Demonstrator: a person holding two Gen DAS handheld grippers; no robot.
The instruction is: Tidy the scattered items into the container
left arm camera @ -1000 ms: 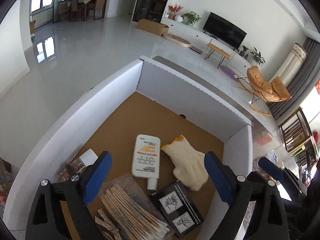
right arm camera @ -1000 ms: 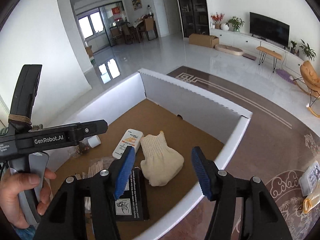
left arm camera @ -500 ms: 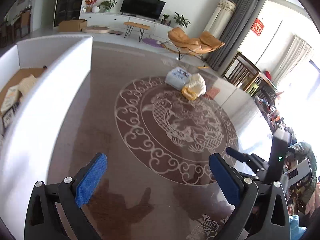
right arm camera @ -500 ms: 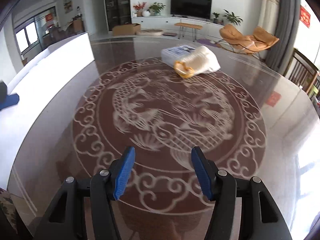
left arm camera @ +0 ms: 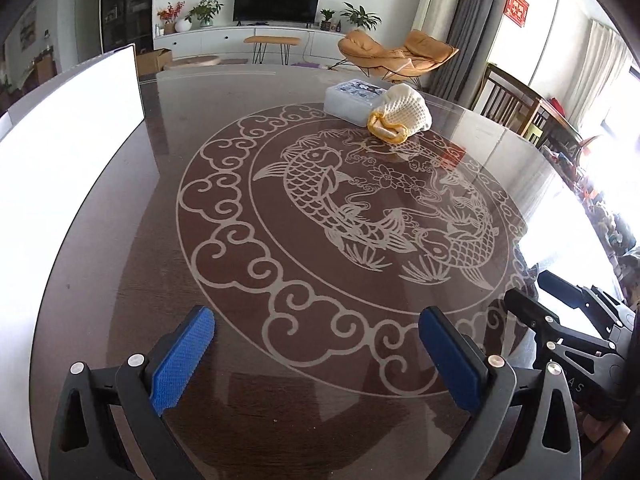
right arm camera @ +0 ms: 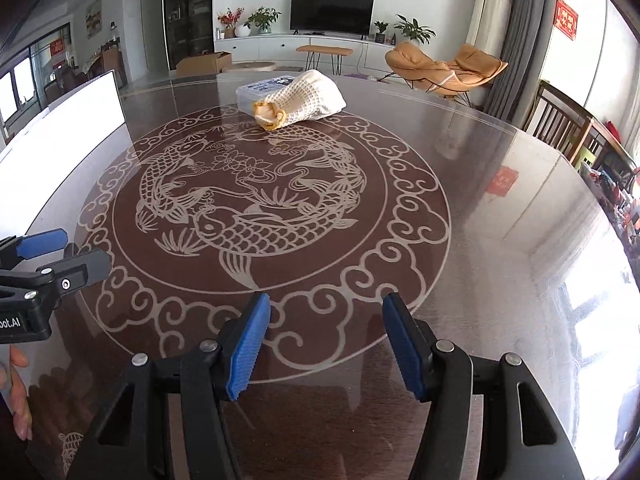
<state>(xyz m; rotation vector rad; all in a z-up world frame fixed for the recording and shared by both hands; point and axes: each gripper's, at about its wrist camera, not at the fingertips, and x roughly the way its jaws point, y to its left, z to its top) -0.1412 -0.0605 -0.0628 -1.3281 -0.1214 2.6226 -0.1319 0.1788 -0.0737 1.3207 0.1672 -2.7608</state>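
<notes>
glossy brown table (left arm camera: 132, 264) with fish medallion, living room beyond

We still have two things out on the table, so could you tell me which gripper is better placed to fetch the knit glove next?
Probably the right gripper: open and empty, it points nearly straight at the knit glove, which leans on the plastic box. The left gripper, also open, sees it off to one side.

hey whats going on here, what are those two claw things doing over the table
A person holds a claw in each hand, tidying loose items into the white container. Both the left claw and the right claw are open and empty above the table. A knitted glove lying against a clear plastic box is yet to be collected.
</notes>
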